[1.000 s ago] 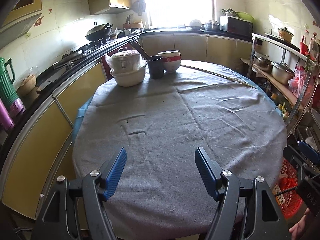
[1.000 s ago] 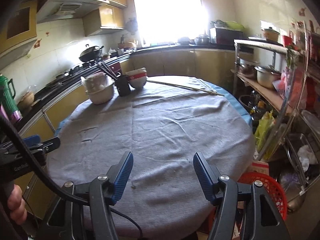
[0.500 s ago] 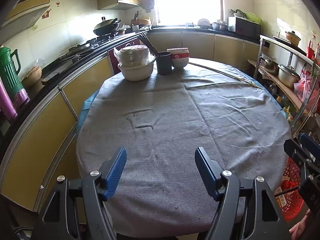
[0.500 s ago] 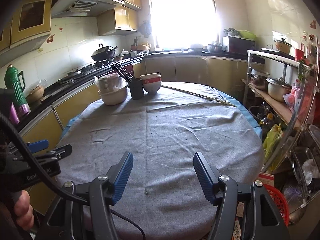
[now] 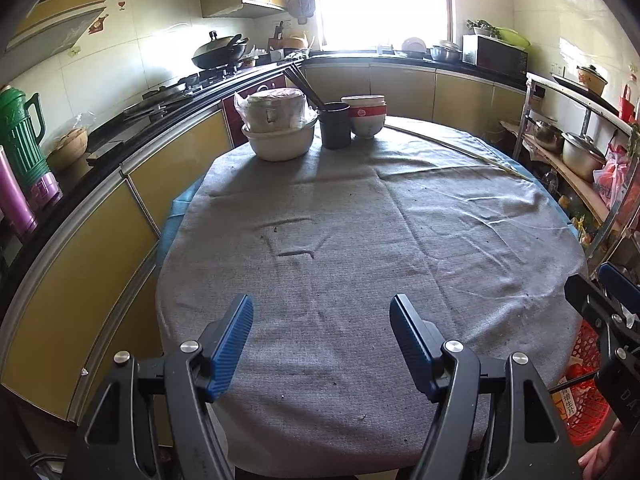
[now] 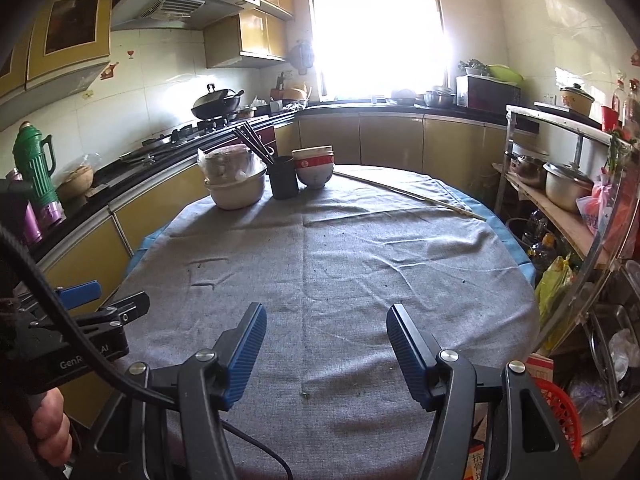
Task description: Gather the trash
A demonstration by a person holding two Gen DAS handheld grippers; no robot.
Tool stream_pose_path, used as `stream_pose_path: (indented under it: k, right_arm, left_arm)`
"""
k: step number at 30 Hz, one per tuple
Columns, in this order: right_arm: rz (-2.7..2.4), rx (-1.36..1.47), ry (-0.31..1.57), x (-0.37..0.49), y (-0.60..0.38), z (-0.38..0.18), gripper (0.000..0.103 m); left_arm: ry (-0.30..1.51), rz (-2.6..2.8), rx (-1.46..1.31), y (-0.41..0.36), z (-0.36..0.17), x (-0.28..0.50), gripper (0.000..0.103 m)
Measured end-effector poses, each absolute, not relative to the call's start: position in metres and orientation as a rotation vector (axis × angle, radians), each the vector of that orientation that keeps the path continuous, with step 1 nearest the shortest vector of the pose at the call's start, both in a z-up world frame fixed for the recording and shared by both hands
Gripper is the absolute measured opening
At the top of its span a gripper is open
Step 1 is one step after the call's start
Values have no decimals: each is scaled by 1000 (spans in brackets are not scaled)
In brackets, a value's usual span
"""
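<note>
Landmark: table (image 5: 360,264) with grey cloth, seen from its near edge in both views.
Left gripper (image 5: 322,334): above near edge of table, jaws wide apart, nothing between them.
Right gripper (image 6: 326,340): above near edge of table too, right of the left one, jaws wide apart, holding nothing.
Trash: no clear piece on table; only small dark crumbs on the cloth, too small to name. Thin stick (image 5: 460,151) at far right of table, maybe trash, cannot tell.
Basket (image 6: 560,408): red, on floor beside near right edge of table, seems to hold packaging already; likely the place for trash.
Dishes: bowl (image 5: 280,142) with bagged pot inside, dark cup (image 5: 336,126) with chopsticks, stacked small bowls (image 5: 366,118), all at far side of table, close together; probably not trash.
Step in hand: judged late in the task, or looking for what remains, since table looks almost bare.
Next move: needs a target first; if the stick, a long reach over table to its far right, then a pinch on a thin, low thing lying flat on cloth.
</note>
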State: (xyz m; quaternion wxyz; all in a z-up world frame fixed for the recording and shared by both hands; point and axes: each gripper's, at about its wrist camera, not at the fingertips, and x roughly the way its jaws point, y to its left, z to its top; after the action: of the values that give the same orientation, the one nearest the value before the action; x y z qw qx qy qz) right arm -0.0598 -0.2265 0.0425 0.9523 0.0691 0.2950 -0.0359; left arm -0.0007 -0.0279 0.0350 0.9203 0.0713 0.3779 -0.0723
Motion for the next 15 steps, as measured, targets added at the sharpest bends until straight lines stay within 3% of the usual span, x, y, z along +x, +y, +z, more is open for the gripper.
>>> stream_pose_path:
  k: [15]
  right_arm:
    - [-71,142,598,-60,-230,42,66]
  left_arm:
    - [773,-147,152,-29,36,-4,71]
